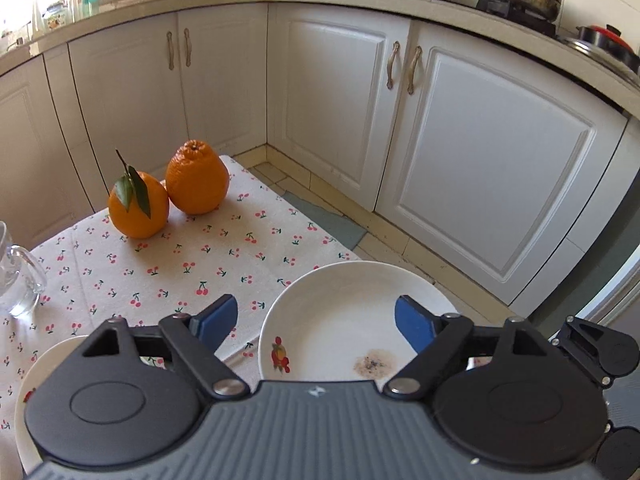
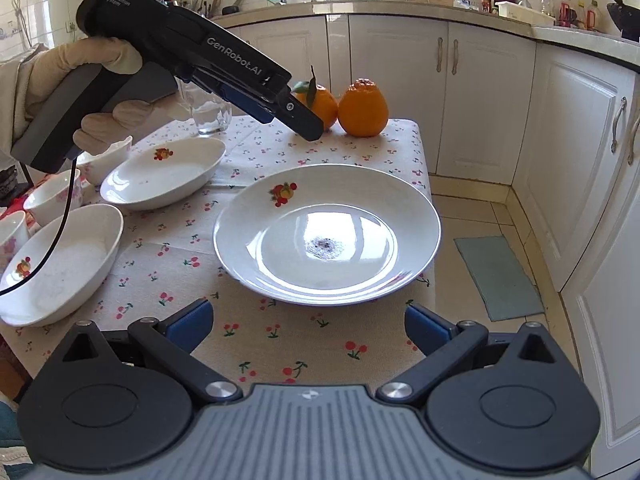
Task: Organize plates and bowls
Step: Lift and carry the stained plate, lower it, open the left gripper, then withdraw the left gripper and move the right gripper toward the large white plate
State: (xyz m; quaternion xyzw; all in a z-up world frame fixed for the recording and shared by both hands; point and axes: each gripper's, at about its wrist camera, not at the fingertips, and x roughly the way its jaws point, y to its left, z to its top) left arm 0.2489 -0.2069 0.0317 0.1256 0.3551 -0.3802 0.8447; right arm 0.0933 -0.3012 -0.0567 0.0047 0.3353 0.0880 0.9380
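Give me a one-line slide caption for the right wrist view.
Open right gripper faces a soiled round plate on the cherry-print tablecloth; left gripper raised above the table.

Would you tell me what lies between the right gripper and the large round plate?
Only bare cherry-print tablecloth separates the right gripper from the plate, seen in the right wrist view.

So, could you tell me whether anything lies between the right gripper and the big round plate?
Nothing visible does. The right gripper is open, and only bare cherry-print tablecloth lies between its fingers and the plate's near rim. The oval dishes sit off to the left, clear of that path.
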